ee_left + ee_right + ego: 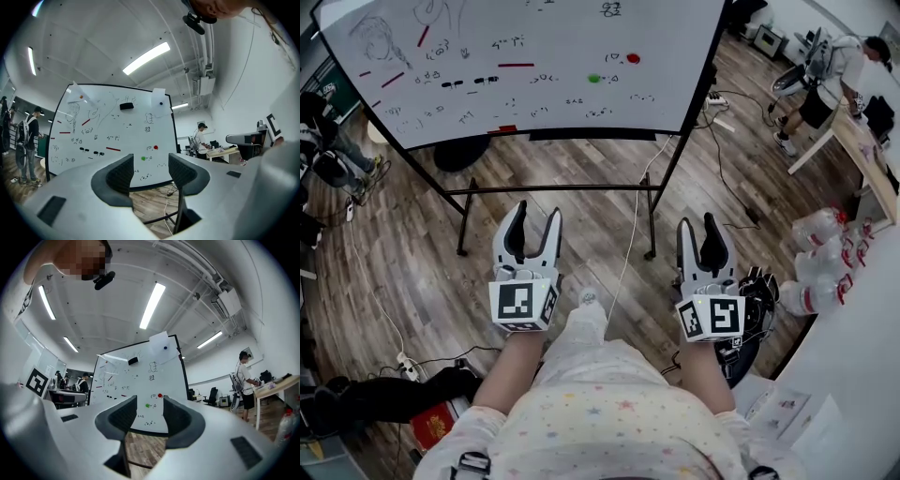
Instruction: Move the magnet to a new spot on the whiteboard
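The whiteboard (pixel 553 28) stands on a black frame ahead of me, covered in small scribbles. A round red magnet (pixel 633 58) and a round green magnet (pixel 594 79) sit on its right part, and red bar strips (pixel 516 65) lie further left. Both grippers hang well short of the board, over the wooden floor. My left gripper (pixel 534 225) is open and empty; in its own view the green magnet (pixel 143 158) and red magnet (pixel 155 147) show between the jaws. My right gripper (pixel 701 230) is also open and empty, framing the green magnet (pixel 148 405) and red magnet (pixel 160 395).
The board's black legs and crossbar (pixel 562 188) stand between me and the board. A white cable (pixel 628 244) and a power strip (pixel 409 367) lie on the floor. Water bottles (pixel 817 253) cluster at the right. A person (pixel 825 80) stands by a table at far right.
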A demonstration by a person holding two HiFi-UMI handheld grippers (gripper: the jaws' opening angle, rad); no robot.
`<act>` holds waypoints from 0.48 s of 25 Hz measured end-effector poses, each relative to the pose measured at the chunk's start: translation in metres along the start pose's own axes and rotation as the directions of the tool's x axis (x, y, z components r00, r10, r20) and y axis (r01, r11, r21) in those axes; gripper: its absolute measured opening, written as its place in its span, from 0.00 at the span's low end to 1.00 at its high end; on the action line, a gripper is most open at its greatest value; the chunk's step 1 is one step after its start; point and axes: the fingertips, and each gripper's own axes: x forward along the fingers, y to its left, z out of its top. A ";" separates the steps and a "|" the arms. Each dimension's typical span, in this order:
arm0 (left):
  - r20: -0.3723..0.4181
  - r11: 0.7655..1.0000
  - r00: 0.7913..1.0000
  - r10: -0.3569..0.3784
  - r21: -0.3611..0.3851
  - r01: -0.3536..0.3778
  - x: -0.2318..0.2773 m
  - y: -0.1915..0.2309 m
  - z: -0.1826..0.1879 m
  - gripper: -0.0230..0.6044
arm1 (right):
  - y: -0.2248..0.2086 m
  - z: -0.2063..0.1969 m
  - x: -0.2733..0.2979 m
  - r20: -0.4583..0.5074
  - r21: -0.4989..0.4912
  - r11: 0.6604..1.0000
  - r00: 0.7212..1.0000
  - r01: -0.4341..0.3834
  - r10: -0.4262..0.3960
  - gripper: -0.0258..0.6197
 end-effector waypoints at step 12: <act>0.002 1.000 1.000 -0.007 -0.025 0.007 0.111 0.061 -0.011 0.37 | -0.008 -0.007 0.132 -0.003 -0.011 1.000 1.000 -0.026 0.026 0.29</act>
